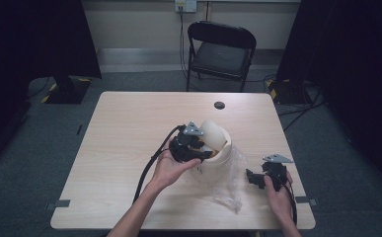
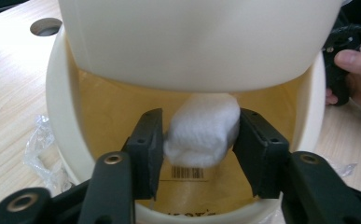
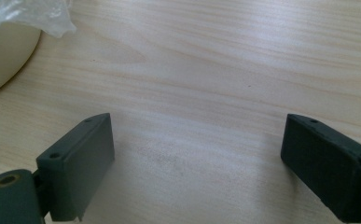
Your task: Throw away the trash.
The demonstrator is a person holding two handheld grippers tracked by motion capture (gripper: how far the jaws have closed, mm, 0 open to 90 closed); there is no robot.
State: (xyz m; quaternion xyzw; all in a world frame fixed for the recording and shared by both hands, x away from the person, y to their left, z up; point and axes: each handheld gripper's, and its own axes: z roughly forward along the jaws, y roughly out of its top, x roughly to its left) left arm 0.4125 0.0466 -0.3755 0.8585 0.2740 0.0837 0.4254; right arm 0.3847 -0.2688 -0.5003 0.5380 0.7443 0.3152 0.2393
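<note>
Inside the cream plastic swing-lid bin [image 2: 192, 42], the left gripper [image 2: 200, 140] clasps a white wadded tissue [image 2: 201, 130], apparently to drop it; the right gripper [image 3: 197, 163] rests wide open.

You're at a light wood table [image 1: 129, 123] with a round cable hole [image 1: 219, 105] near its far edge, black folding chair [image 1: 221, 49] behind it, grey carpet floor [image 1: 35, 163], cream wall [image 1: 139, 22] with socket [image 1: 186, 5], black curtains [image 1: 30, 39] both sides.

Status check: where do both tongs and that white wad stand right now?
Left tongs inside cream bin's mouth, pads against white wad. Right tongs open over bare table. Raised swing lid overhangs the wad.
</note>
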